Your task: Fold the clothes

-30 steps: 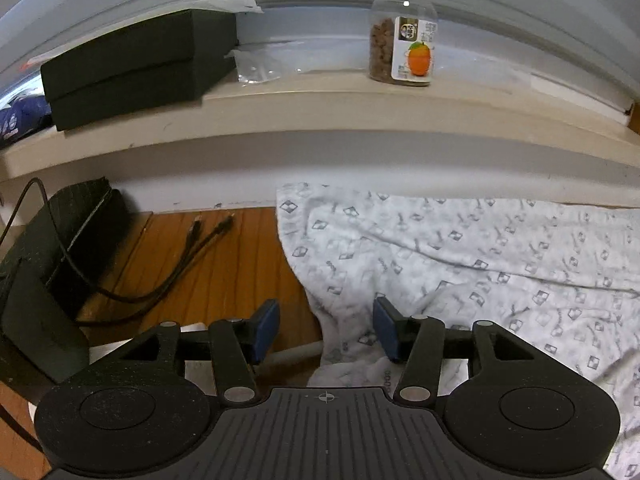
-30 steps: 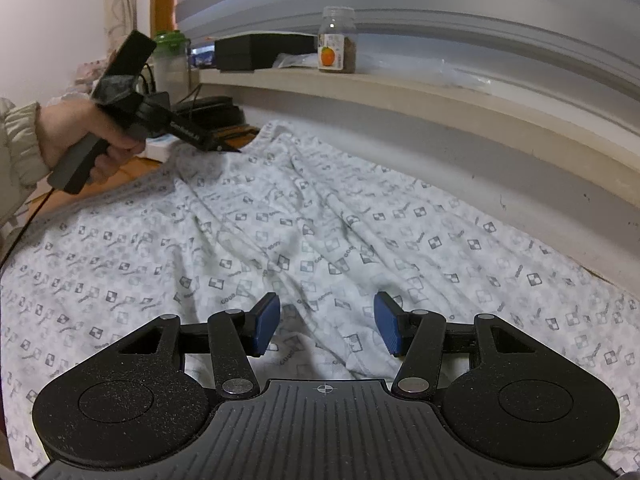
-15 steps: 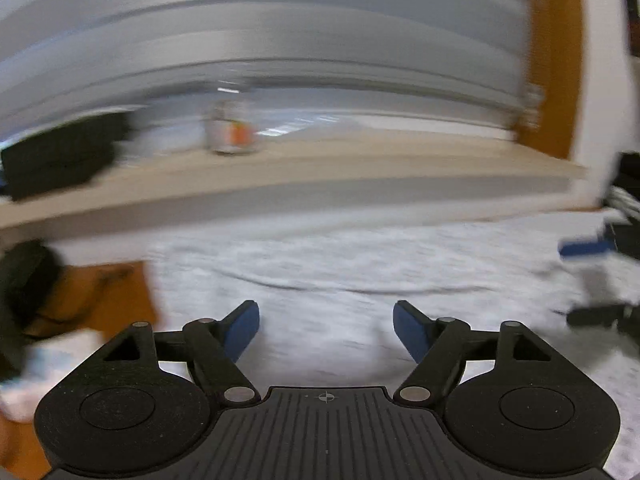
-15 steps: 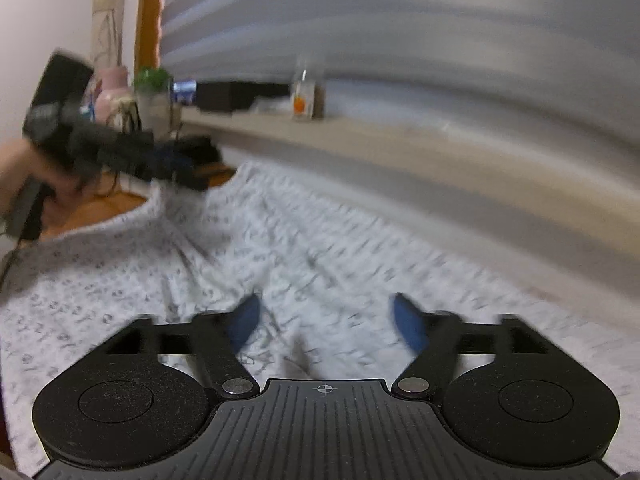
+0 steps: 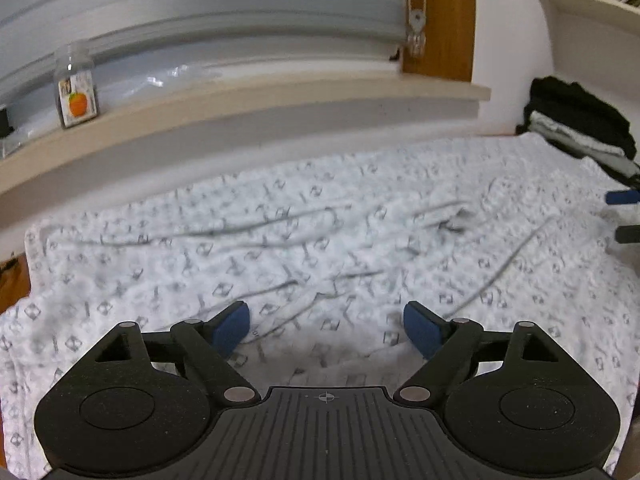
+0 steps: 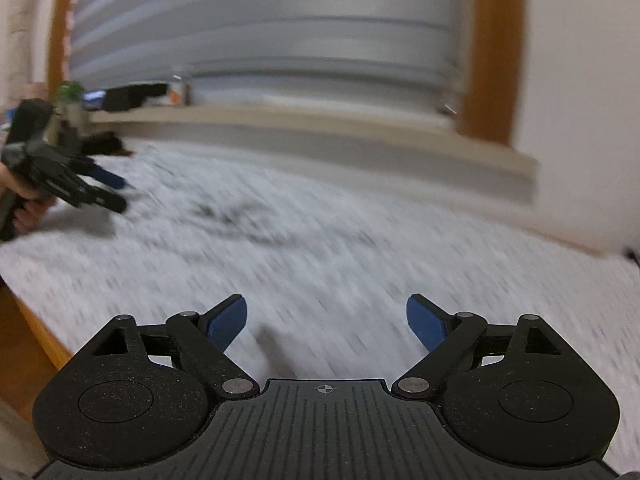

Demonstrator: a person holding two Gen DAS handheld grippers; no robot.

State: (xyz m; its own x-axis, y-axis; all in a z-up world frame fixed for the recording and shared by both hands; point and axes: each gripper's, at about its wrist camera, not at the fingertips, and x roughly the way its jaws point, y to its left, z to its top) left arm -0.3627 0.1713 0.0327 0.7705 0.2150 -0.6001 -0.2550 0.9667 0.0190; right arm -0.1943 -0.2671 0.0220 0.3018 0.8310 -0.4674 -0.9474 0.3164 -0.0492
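A white garment (image 5: 320, 240) with a small grey print lies spread flat and creased over the table; in the right wrist view the same garment (image 6: 320, 260) is blurred by motion. My left gripper (image 5: 326, 324) hovers over the cloth, its jaws opening wide with only flat fabric below them. My right gripper (image 6: 326, 320) is also opening above the cloth, with nothing pinched. The left gripper (image 6: 100, 188) shows at the far left of the right wrist view, held by a hand (image 6: 28, 204). The right gripper (image 5: 624, 216) peeks in at the left wrist view's right edge.
A windowsill (image 5: 240, 108) behind the table carries a jar (image 5: 76, 88) with an orange label and a black box (image 6: 136, 96). A stack of dark and grey folded clothes (image 5: 576, 128) sits at the far right corner. The wooden table edge (image 6: 28, 332) runs along the near left.
Both pairs of jaws have spread from half open to wide. Both views have swung to the right along the garment; the left gripper has left the garment's left edge and is over the cloth.
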